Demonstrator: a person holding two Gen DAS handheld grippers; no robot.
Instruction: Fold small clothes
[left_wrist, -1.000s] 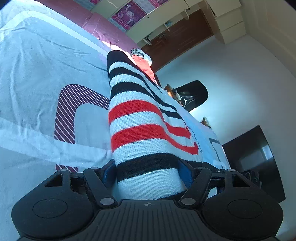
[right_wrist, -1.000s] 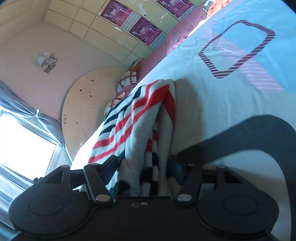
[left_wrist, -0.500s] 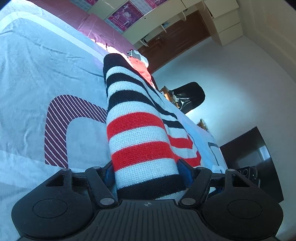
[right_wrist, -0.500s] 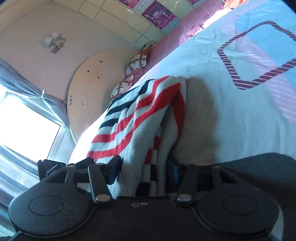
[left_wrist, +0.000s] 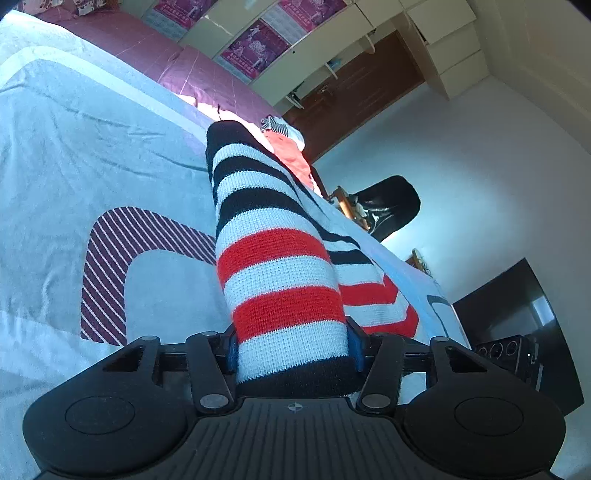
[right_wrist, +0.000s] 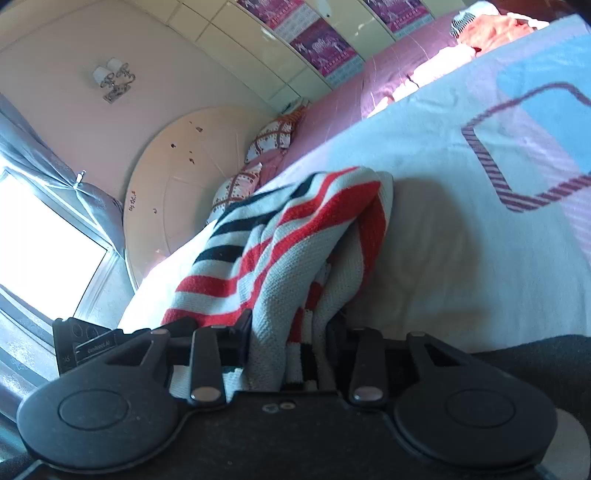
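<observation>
Both jaws are closed on the striped sweater (left_wrist: 273, 258): left gripper (left_wrist: 291, 350) clamps a rolled fold, right gripper (right_wrist: 288, 332) a bunched edge. The sweater lies on the bed (left_wrist: 92, 147), whose cover spreads bare to either side. An orange garment (left_wrist: 291, 155) sits near the far edge.

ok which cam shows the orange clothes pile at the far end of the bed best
The right wrist view, marginally: the orange clothes pile lies unobstructed at the top edge, beside a zebra-striped piece. In the left wrist view the pile is partly hidden behind the striped sweater that the left gripper clamps.
</observation>
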